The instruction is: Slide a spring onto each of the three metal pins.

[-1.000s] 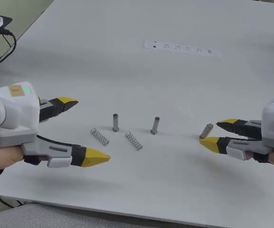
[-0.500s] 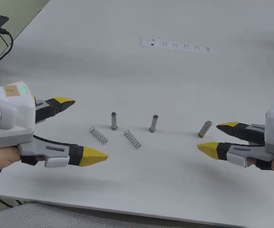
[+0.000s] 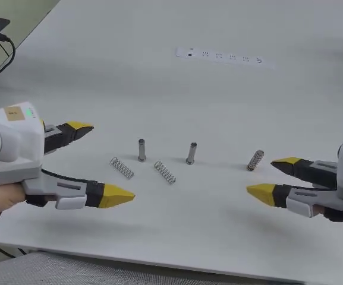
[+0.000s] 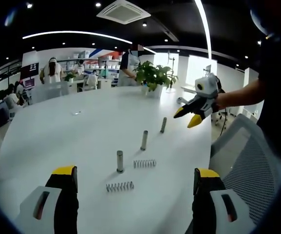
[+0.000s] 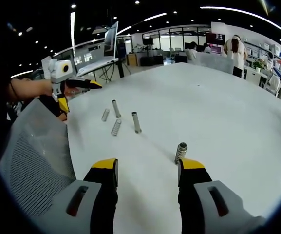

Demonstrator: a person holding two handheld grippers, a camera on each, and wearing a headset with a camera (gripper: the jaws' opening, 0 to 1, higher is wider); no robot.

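Spring [image 3: 255, 160] upright | just ahead of right hand-held gripper [image 3: 260, 176] | jaws apart, empty

From the headset we look forward and down across the worktop [image 3: 219, 101] from its near edge. Our left gripper view sits low over that edge and faces along it to the right gripper [image 4: 185, 119]. The right gripper view faces the opposite way, at the left gripper [image 5: 82, 96]. All three share the pins [image 3: 141, 150] and springs [image 3: 165, 173]; the right gripper view is closest, just beside the upright spring [image 5: 180, 152].
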